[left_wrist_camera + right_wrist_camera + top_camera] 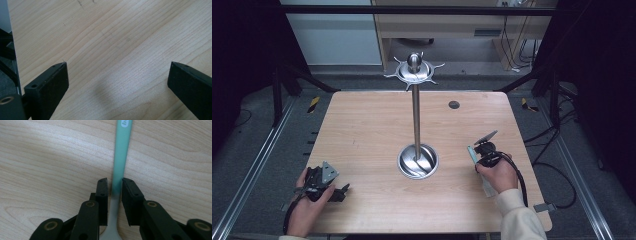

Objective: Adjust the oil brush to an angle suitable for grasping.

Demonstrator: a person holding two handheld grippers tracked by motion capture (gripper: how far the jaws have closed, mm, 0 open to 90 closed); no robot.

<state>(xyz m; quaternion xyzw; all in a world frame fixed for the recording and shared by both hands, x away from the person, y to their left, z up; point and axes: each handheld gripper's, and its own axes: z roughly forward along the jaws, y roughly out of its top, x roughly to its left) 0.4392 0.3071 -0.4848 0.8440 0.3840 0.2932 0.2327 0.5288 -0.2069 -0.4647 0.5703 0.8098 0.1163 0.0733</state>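
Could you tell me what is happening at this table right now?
A person sits at a wooden table with a gripper in each hand. The right gripper has its fingers shut on a teal-handled utensil, held near the table's right side. The left gripper is open and holds nothing, resting at the near left corner. A metal stand with hooks at its top waits in the middle, nothing hanging on it.

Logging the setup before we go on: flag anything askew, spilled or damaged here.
Nothing stands out. The metal stand is upright on the table, hooks bare. The right gripper grips a green-handled utensil; the left gripper is open over bare wood.
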